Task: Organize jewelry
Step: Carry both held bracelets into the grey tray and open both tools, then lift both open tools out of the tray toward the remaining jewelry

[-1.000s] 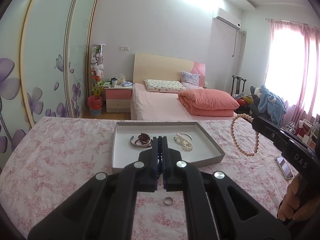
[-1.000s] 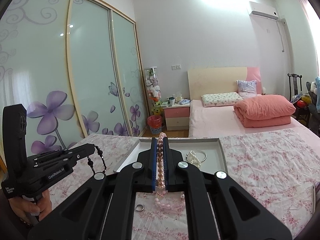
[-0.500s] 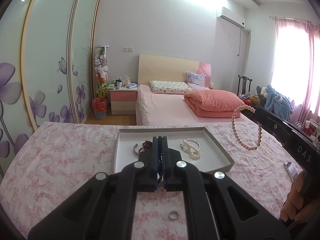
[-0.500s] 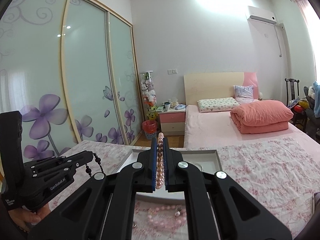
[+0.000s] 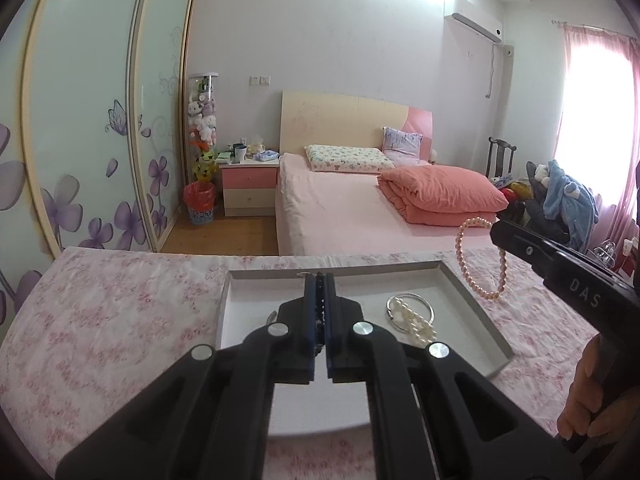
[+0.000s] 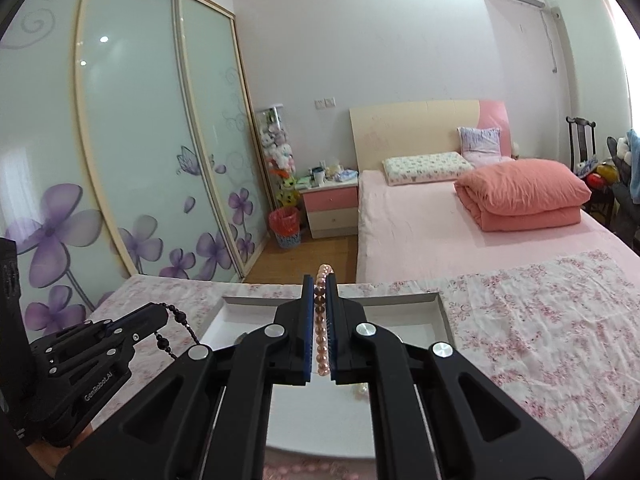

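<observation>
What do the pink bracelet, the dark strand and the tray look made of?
Pink bracelet: glossy round beads, pearl-like, perhaps imitation.
Dark strand: shiny black beads, glass or stone, unclear.
Tray: matte grey-white walls with sharp folded corners, probably cardboard.

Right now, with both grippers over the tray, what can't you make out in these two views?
- Dark beads, left view: hidden between the left gripper's pads; only the right view shows them hanging.
- Tray's left side, left view: covered by that gripper.
- Pearl bracelet, right view: the right gripper hides all but a few pearls.
- Pink beads, right view: their hanging loop is hidden by that gripper.
</observation>
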### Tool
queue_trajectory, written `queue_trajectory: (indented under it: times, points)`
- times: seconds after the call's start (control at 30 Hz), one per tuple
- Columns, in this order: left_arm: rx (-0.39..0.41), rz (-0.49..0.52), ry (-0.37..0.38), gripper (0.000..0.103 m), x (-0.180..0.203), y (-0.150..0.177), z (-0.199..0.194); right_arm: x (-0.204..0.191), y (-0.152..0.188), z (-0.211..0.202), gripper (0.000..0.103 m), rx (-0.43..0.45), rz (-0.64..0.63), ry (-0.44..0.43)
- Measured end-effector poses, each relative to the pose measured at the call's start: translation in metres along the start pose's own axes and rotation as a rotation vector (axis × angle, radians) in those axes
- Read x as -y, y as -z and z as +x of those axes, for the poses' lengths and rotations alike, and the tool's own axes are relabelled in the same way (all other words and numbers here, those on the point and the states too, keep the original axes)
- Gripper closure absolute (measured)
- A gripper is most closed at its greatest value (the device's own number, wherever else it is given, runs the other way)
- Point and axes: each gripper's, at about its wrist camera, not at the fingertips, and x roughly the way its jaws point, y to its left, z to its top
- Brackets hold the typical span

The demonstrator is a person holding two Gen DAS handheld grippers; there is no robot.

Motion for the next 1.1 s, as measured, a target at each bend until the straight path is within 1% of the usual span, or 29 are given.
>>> queue_trajectory:
  times: [0.27, 0.63, 0.7, 0.73, 0.77, 0.83, 0.87, 0.9, 0.93, 1.1]
  points:
    - [-0.025, -0.011, 0.003, 0.098, -0.004, -0.001, 0.031, 0.006, 0.0, 0.029, 0.097, -0.038, 0.01, 0.02]
    - [-0.057, -0.025, 0.011, 0.098, -0.006, 0.0, 0.057, 0.011, 0.002, 0.056, 0.096, -0.095, 0.035, 0.029]
    - [-0.063, -0.033, 0.017, 0.096, -0.008, 0.001, 0.06, 0.011, 0.004, 0.06, 0.096, -0.113, 0.037, 0.026]
    - [-0.066, -0.035, 0.023, 0.091, -0.009, 0.001, 0.061, 0.012, 0.005, 0.062, 0.096, -0.12, 0.04, 0.03]
    - [-0.067, -0.037, 0.023, 0.084, -0.011, 0.002, 0.062, 0.012, 0.006, 0.063, 0.094, -0.128, 0.045, 0.027]
    - [-0.065, -0.047, 0.014, 0.078, -0.014, 0.002, 0.061, 0.015, 0.008, 0.064, 0.08, -0.139, 0.057, 0.025]
    - [-0.065, -0.057, 0.01, 0.078, -0.017, 0.003, 0.06, 0.016, 0.008, 0.062, 0.068, -0.132, 0.064, 0.03]
    - [-0.068, -0.065, 0.006, 0.078, -0.021, 0.002, 0.059, 0.018, 0.008, 0.059, 0.063, -0.12, 0.068, 0.034]
    - [-0.07, -0.077, 0.002, 0.078, -0.024, 0.002, 0.059, 0.019, 0.007, 0.056, 0.063, -0.109, 0.067, 0.042]
    - [-0.075, -0.098, -0.022, 0.076, -0.034, 0.003, 0.053, 0.024, 0.007, 0.05, 0.063, -0.105, 0.076, 0.049]
